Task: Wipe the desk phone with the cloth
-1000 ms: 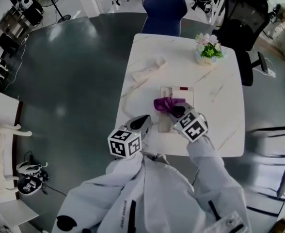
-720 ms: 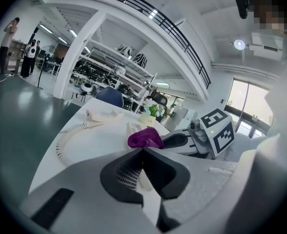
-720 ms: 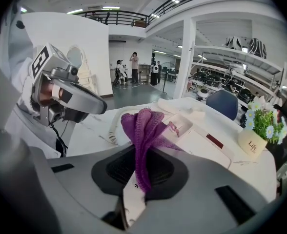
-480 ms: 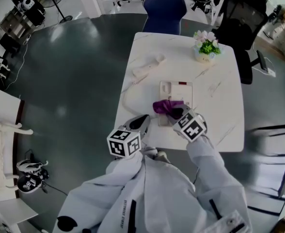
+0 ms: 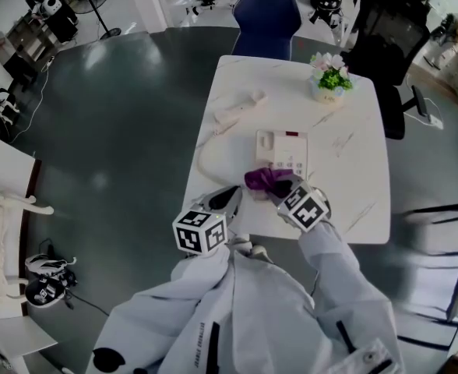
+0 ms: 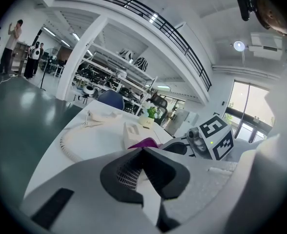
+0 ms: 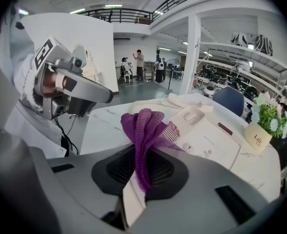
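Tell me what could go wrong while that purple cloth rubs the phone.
The phone isn't held down; the left claw sits apart from it, so the cloth in the right claw may push it along. The cloth could press buttons. The looped cord might snag.

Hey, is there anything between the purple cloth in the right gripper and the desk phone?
Nothing visible. The right gripper holds the purple cloth right at the desk phone's near edge. The handset and cord lie off to its left.

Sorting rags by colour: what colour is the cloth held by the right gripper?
Purple. The cloth shows best in the right gripper view.
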Tool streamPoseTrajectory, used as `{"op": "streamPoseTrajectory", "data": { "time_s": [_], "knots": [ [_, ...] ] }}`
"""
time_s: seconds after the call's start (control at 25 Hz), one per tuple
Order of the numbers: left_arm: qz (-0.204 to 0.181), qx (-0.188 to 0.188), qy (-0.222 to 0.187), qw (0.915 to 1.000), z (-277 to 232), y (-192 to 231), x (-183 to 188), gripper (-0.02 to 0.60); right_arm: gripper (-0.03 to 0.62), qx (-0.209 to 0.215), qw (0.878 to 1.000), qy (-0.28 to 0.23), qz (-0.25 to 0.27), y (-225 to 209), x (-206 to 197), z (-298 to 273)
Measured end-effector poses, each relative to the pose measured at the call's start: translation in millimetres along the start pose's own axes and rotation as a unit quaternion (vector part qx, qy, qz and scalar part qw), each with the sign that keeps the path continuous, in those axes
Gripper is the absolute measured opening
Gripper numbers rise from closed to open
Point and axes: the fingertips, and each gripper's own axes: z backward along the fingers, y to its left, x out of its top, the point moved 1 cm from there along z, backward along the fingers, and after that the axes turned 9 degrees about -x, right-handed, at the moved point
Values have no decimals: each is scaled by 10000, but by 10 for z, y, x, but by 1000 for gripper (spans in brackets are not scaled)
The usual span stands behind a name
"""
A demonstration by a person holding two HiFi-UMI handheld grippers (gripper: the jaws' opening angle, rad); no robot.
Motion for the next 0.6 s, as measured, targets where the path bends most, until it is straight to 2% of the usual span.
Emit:
{"op": "streamPoseTrajectory", "data": {
  "time_s": [0.6],
  "knots": [
    [8, 74, -193, 9998, 51, -69, 74, -2, 38, 365, 9991, 205, 28, 218, -161, 64]
  ]
}}
